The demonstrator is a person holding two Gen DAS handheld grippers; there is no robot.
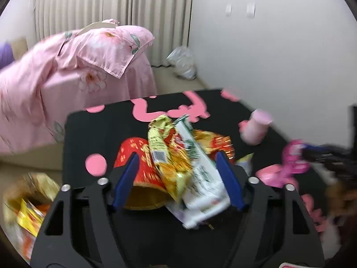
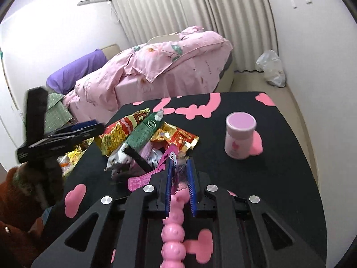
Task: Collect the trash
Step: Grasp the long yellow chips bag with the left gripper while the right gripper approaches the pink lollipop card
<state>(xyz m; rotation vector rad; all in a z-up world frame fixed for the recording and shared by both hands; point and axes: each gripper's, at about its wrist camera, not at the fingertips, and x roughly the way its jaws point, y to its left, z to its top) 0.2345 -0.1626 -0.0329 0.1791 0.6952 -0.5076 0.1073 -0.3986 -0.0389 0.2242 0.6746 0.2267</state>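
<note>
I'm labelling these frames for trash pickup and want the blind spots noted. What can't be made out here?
- Left wrist view: whether the left gripper touches the wrappers; motion blur.
- Left wrist view: the right gripper is a blurred streak at the edge.
- Right wrist view: text on the pink packet; too small, pinched by the right gripper.
- Right wrist view: bin contents; hidden behind the left gripper.

The tabletop [image 2: 279, 167] is black with pink blotches. A pale pink jar [image 2: 239, 135] has a lilac lid. Wrappers [image 1: 176, 156] mix red, gold, green and white — one packet [image 2: 166, 163] is hot pink. The duvet [image 2: 160, 64] is pink, floral — its pillow [image 2: 75, 71] purple.
</note>
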